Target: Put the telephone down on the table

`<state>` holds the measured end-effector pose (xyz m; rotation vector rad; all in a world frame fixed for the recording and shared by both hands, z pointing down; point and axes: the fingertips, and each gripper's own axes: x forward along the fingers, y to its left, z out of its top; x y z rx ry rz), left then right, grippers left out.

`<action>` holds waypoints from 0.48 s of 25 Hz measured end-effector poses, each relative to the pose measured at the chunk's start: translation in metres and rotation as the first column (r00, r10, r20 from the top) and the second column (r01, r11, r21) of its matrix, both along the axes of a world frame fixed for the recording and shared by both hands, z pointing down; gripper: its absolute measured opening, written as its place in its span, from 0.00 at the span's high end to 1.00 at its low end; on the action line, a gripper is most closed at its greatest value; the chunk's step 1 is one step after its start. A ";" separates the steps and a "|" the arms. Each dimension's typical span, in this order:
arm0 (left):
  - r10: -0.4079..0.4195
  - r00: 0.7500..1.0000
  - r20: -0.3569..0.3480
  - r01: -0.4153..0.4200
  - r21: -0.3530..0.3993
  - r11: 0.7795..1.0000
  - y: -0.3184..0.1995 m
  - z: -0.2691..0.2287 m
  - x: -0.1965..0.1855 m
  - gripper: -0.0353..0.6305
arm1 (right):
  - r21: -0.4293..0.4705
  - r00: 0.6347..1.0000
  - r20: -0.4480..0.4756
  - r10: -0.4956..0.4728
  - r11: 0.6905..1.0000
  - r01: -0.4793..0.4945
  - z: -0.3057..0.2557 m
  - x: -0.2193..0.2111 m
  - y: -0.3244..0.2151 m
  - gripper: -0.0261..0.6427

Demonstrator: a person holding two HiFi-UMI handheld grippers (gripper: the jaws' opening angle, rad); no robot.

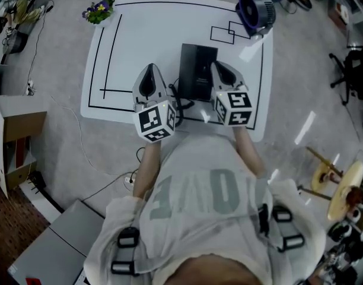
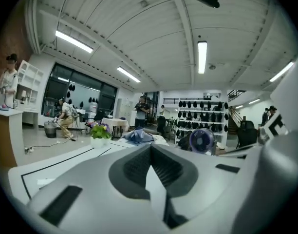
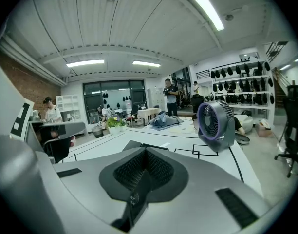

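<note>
The black telephone (image 1: pixel 197 70) lies flat on the white table (image 1: pixel 140 34), near its front edge, between my two grippers. Its coiled cord (image 1: pixel 178 101) trails off the front edge beside the left gripper. My left gripper (image 1: pixel 149 70) hovers just left of the telephone; in the left gripper view its jaws (image 2: pixel 150 147) meet with nothing between them. My right gripper (image 1: pixel 219 67) sits at the telephone's right side, jaws (image 3: pixel 145 150) also together and empty. A dark corner of the telephone (image 3: pixel 132 144) shows just past the right jaws.
A purple desk fan (image 1: pixel 254 12) stands at the table's far right corner, also seen in the right gripper view as the fan (image 3: pixel 214 123). A small pot of flowers (image 1: pixel 98 9) sits at the far left corner. Black lines mark the tabletop. Cables, boxes and a chair surround the table.
</note>
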<state>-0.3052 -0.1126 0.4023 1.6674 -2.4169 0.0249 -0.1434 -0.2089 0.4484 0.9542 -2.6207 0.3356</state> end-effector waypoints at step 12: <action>0.052 0.998 0.033 -0.050 -0.059 0.997 0.003 0.016 0.026 0.94 | -0.008 1.000 -0.005 -0.018 1.000 0.018 0.004 -0.004 0.003 0.95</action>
